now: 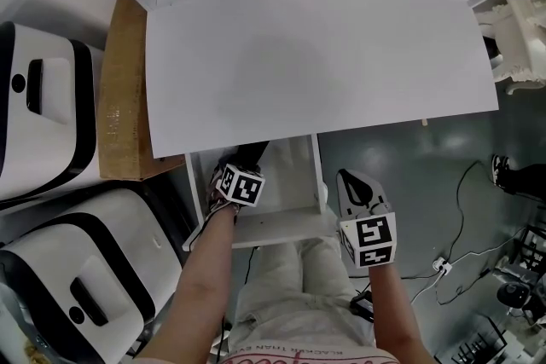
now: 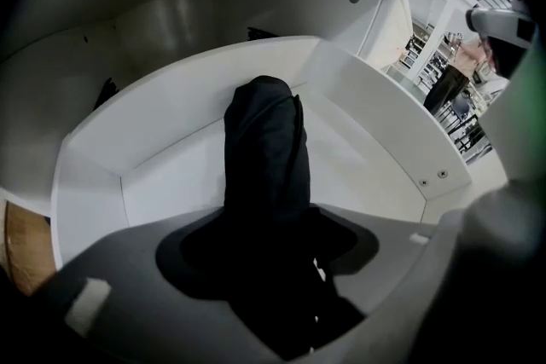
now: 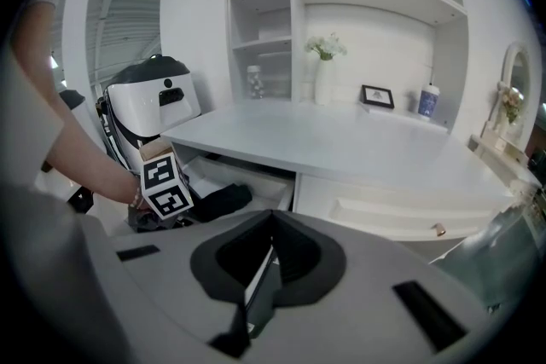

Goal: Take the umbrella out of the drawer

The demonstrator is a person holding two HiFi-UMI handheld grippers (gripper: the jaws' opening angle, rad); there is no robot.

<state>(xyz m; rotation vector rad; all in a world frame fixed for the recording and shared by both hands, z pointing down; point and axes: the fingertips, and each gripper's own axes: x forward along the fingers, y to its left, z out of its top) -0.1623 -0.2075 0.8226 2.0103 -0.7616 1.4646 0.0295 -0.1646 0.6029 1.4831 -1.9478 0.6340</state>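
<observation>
Got the left tool (image 1: pixel 247 156) down in the open drawer (image 2: pixel 375 128), clamped on the umbrella (image 2: pixel 264 149)
Black and folded, lying in the white drawer, nipped at the near end between those jaws. Tucked under the front edge of the desk (image 1: pixel 316 55), roughly 7 o'clock from its middle in the head view. Got the right tool (image 1: pixel 350 181) hanging outside at the drawer's 3 o'clock, jaws pinched together on nothing, well apart from the umbrella
</observation>
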